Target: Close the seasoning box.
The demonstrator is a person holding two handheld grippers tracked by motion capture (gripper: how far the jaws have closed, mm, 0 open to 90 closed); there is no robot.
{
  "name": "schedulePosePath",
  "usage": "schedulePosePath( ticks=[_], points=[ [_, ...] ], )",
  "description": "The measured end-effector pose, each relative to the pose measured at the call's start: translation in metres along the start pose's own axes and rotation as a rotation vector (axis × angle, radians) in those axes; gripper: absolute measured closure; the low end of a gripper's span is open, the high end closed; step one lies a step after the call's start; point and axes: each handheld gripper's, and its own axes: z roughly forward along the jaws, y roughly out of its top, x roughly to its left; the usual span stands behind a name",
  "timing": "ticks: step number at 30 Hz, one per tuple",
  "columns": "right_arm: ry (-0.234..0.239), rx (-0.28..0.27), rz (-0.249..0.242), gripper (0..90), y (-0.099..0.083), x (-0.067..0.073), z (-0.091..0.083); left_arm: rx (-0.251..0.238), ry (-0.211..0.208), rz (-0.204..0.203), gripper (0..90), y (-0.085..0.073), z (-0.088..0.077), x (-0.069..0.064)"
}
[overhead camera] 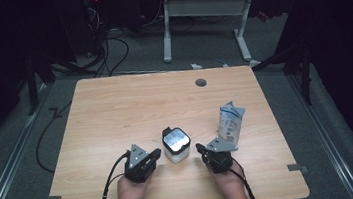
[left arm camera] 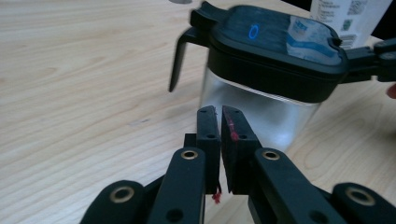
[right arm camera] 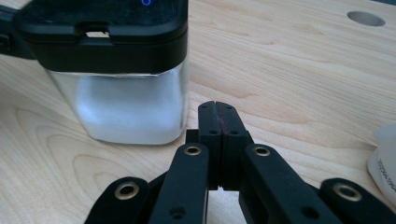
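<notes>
While standing upright near the front edge of the worktop (overhead camera: pixel 115 111), flanked by two pairs of tongs: clear square-sided jar (overhead camera: pixel 176 145) with black lid, black side handle and white powder filling its lower part. Left tongs (overhead camera: pixel 156 153) just beside its left wall, nearly together, with only a hairline slit and nothing between. Right tongs (overhead camera: pixel 199 148) just beside its right wall, pressed fully together and empty. Likely rigid, smooth-walled and slippery, moderately heavy with its fill; breakable if of glass, though impossible to tell glass from plastic here. Best taken by the handle or across the lid's rim, and kept level to avoid a spill. Bears a glowing blue ring (left arm camera: pixel 254 31) on the lid, with no readable brand. Behind the right tongs, upright white-and-blue pouch (overhead camera: pixel 231 121), its print too small to read.
</notes>
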Motion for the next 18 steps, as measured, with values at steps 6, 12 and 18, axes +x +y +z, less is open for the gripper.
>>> schedulePosePath(
  ticks=[6,12,18],
  points=[
    [0.000,0.004,-0.008,90.0,0.007,-0.001,0.006,0.014,0.010,-0.025,89.2,0.001,0.010,-0.003],
    [-0.004,0.003,-0.017,90.0,0.011,0.000,0.009,0.013,0.015,-0.023,89.7,0.004,0.013,-0.004],
    [-0.001,0.000,-0.016,90.0,0.013,-0.001,0.011,0.003,0.057,0.000,87.9,0.002,0.002,0.004]
  ],
)
